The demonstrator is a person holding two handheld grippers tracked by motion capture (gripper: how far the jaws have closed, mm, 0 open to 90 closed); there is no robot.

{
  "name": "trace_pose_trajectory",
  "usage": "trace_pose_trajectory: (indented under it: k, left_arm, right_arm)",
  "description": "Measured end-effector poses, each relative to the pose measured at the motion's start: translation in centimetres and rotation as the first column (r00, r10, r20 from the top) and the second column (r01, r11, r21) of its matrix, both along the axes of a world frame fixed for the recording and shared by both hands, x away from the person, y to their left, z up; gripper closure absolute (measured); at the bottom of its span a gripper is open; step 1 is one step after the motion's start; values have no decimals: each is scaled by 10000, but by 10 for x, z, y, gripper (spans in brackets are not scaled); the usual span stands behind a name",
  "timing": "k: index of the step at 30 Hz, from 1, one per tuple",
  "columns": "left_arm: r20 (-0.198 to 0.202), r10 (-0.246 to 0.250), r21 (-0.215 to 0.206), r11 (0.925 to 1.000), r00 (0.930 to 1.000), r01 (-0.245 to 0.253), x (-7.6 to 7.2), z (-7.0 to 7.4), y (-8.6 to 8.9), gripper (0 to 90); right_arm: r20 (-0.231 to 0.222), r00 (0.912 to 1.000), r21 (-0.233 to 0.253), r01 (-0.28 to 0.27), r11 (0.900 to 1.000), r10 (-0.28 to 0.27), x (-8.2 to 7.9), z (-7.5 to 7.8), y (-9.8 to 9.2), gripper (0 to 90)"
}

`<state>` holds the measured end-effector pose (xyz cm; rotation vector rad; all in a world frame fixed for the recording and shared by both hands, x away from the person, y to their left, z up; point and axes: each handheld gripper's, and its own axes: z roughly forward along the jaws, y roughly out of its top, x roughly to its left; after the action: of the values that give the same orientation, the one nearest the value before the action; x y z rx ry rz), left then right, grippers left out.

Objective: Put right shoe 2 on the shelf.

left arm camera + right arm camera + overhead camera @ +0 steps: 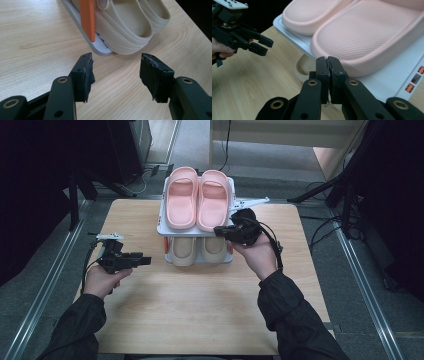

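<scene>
High view, nearest part first: two dark sleeves (pixel 280 320) at the bottom edge, over a wooden table (pixel 200 315). Left hand (pixel 102 280) around the left gripper (pixel 145 260), low over the table, jaws wide apart with nothing between, aimed to the right at a small white shoe rack (pixel 162 227). Right hand (pixel 260 254) around the right gripper (pixel 218 231), jaws pressed flat together with nothing between, tips just at the front right edge of the top shelf.

Left gripper view: bare wood between the wide jaws, then the bottom shelf just past them with a pair of tan clogs (pixel 130 27) side by side, toes past the shelf edge. Orange post (pixel 87 18) up from that shelf, beside the nearer clog.

Right gripper view: shut jaws just below the heel of the nearer pink slipper (pixel 372 32), very close to it, cannot tell if touching. Second pink slipper (pixel 312 12) beside it, both flat on the white top shelf. Left gripper farther off over the table, well apart from the rack.

High view, far part: grey floor (pixel 260 157) and dark stands (pixel 345 185) behind the table.
</scene>
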<state>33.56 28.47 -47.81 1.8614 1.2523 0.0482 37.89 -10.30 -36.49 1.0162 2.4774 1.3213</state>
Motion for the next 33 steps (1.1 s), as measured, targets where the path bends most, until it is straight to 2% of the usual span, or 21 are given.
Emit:
trace_pose_trajectory:
  k: [5, 9, 17, 18, 24, 28, 33]
  left_arm:
    - [-39, 72, 27, 10000, 10000, -71, 1, 0, -1, 436]
    - [-147, -1, 52, 10000, 9999, 2, 4, -1, -3, 430]
    - [-232, -119, 199, 9997, 9997, 124, 7, -4, -7, 421]
    - [-237, -132, 205, 9997, 9996, 137, 7, -4, -8, 420]
    - [-233, -172, 272, 9995, 9996, 179, 7, -5, -9, 415]
    - [-210, -201, 241, 9995, 9996, 206, 7, -5, -11, 413]
    - [-40, -315, 199, 9993, 9995, 315, 7, -2, -16, 404]
  right_arm:
    - [243, 9993, 138, -283, 9995, 280, -12, 2, -5, 863]
    - [333, 9985, 211, -433, 9988, 426, -21, -5, -11, 829]
    - [215, 9986, 312, -493, 9983, 486, -33, -27, -22, 782]
    - [106, 9990, 409, -440, 9982, 436, -36, -36, -27, 777]
    - [6, 9994, 698, -342, 9970, 343, -43, -56, -37, 755]
    - [123, 9990, 622, -428, 9971, 421, -47, -66, -43, 729]
    - [9, 9995, 627, -328, 9975, 328, -50, -76, -53, 710]
